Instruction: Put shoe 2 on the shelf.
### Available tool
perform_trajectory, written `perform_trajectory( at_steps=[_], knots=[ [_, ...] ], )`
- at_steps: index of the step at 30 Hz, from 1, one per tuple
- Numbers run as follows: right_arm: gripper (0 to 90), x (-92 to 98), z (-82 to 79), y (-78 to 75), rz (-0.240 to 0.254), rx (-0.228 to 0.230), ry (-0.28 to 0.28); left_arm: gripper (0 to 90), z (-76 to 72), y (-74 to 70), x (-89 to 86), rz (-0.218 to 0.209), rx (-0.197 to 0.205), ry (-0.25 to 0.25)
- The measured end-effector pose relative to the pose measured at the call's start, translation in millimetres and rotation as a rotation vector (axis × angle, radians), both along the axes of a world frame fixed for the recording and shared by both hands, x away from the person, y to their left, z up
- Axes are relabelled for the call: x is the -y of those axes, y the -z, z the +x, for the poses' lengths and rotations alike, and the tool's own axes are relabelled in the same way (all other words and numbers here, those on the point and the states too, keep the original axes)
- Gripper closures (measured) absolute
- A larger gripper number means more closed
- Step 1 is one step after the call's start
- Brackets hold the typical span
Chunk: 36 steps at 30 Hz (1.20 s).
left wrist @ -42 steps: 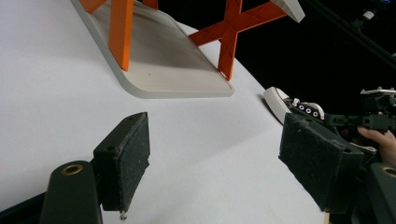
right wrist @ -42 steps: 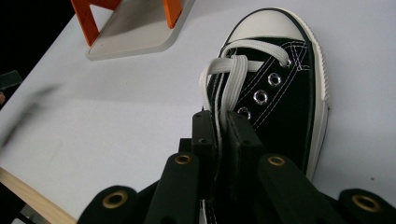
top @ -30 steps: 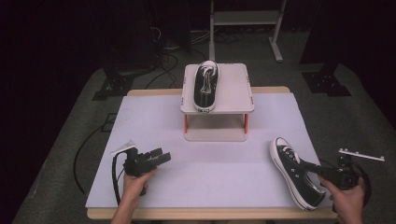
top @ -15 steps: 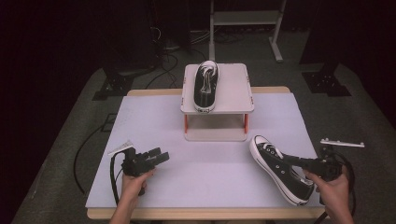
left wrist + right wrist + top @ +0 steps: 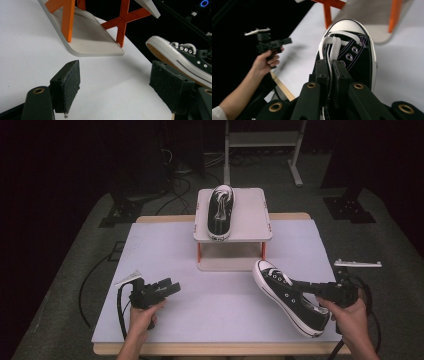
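Note:
A black sneaker with white laces (image 5: 220,212) lies on top of a small white stand with orange legs (image 5: 252,222) at the back of the table. A second black sneaker (image 5: 287,296) hangs tilted above the table at the right, its toe toward the stand. My right gripper (image 5: 301,286) is shut on its tongue and laces (image 5: 331,66); the white toe cap (image 5: 352,26) points away from the camera. At the left, my left gripper (image 5: 170,286) is held still and open, with nothing between its pads (image 5: 71,85). The left gripper view shows the lifted sneaker (image 5: 180,60) beyond the stand's base (image 5: 87,40).
A white mat (image 5: 220,320) covers the wooden table. Cables trail over the dark floor at the left and behind. A metal rack (image 5: 260,140) stands beyond the table. The other hand with its gripper (image 5: 274,43) appears in the right gripper view.
The right gripper has carried the sneaker up and to the left, from the table's right edge toward the stand. The left gripper has stayed in place.

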State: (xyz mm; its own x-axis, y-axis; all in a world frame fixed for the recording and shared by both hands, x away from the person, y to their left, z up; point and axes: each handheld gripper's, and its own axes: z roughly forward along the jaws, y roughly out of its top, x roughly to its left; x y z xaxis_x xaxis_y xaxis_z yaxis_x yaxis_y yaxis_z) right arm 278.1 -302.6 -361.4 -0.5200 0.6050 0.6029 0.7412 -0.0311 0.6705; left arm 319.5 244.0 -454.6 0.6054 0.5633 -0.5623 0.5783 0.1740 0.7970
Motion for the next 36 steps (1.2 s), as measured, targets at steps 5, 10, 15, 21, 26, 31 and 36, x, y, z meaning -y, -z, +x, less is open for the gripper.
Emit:
perform_trajectory(
  at_steps=[5,10,15,21,26,31,36],
  knots=[
    [84.0,-9.3,3.0,-18.0,0.030,0.017,-0.047,24.0,-0.1,-0.2,-0.6,-0.005,-0.001,-0.002],
    [84.1,-20.0,7.1,-36.8,0.039,0.044,-0.072,24.0,-0.4,-0.4,-0.9,-0.005,-0.001,-0.002],
    [84.1,-28.3,12.0,-54.2,0.051,0.071,-0.087,24.0,-0.4,-0.2,-1.8,-0.005,-0.003,-0.003],
    [84.1,-35.3,23.4,-72.2,0.067,0.099,-0.088,24.0,-0.7,-0.4,-1.8,-0.010,0.000,-0.003],
    [84.1,-37.8,33.4,-89.9,0.092,0.128,-0.066,24.1,-0.5,0.4,-2.6,-0.010,0.000,-0.005],
    [84.1,-38.3,48.0,-104.8,0.088,0.142,-0.008,24.1,-0.2,0.3,-2.0,-0.011,-0.003,-0.004],
    [84.1,-44.0,72.9,-111.7,0.052,0.144,0.057,24.1,-0.3,0.3,-3.3,-0.012,-0.004,-0.005]
  ],
)
